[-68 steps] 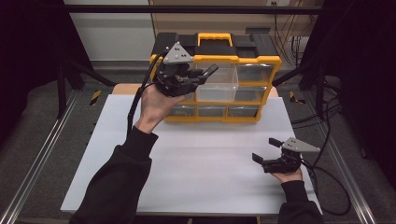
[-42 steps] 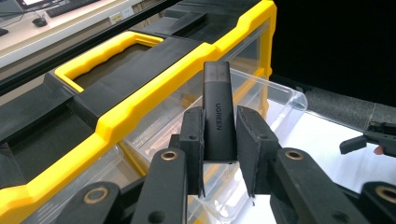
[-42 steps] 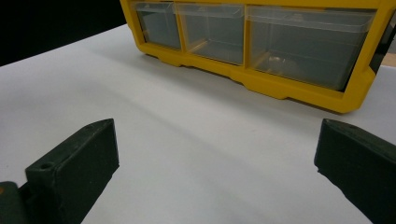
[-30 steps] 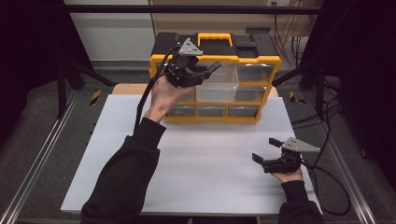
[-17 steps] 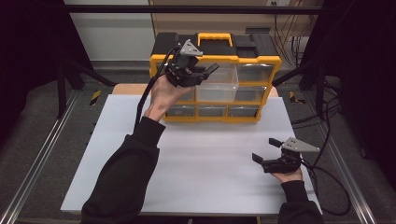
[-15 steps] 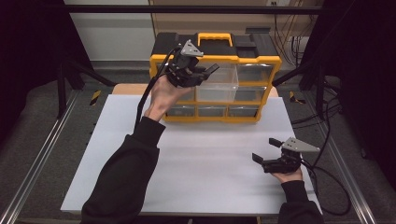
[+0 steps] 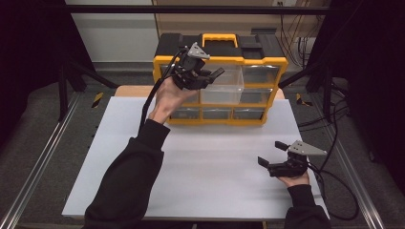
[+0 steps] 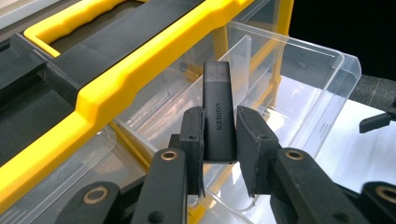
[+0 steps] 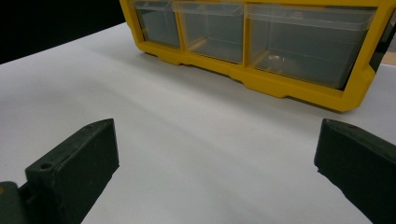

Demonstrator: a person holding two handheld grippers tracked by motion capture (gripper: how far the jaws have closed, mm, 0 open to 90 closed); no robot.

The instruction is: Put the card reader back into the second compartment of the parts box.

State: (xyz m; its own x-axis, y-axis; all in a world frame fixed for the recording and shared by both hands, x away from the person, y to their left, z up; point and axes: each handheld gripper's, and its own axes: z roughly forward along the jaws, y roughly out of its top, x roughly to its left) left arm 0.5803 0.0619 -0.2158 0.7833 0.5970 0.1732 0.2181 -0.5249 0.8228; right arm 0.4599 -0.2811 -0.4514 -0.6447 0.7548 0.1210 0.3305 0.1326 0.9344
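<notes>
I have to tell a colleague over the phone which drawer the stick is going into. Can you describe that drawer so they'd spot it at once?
Find the yellow and black organizer cabinet at the far edge of the white table. In its upper row, just right of the raised left gripper, one clear plastic drawer juts forward. It is the only drawer pulled out; its neighbours sit flush in the frame.

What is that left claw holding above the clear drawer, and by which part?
The left gripper holds a black USB stick, its fingers pressing the two long sides of its lower half. The right gripper holds nothing.
</notes>
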